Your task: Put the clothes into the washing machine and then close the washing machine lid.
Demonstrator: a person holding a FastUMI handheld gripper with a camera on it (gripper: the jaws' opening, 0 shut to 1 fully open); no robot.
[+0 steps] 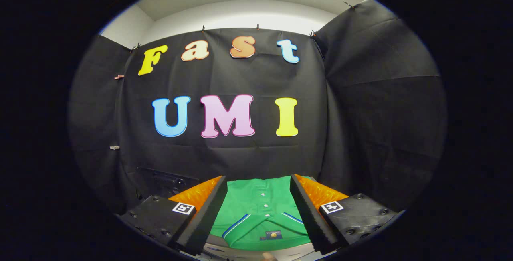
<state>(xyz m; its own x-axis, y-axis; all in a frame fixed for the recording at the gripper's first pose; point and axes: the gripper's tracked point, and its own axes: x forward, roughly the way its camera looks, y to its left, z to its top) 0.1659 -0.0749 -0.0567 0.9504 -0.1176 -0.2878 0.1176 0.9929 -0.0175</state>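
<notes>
A green polo shirt with white buttons and a blue-and-white striped collar lies flat below and ahead, seen through the gap between my fingers. My gripper is open, its two black ribbed fingers spread wide on either side of the shirt and not touching it. The shirt's collar points toward me, its body stretches away toward the black cloth wall. How far above the shirt the fingers hang cannot be told.
A dark box-like object sits low against the cloth wall, just beyond the left finger. A pale surface edge shows under the shirt's collar, close to me. Black cloth closes the booth ahead and on both sides.
</notes>
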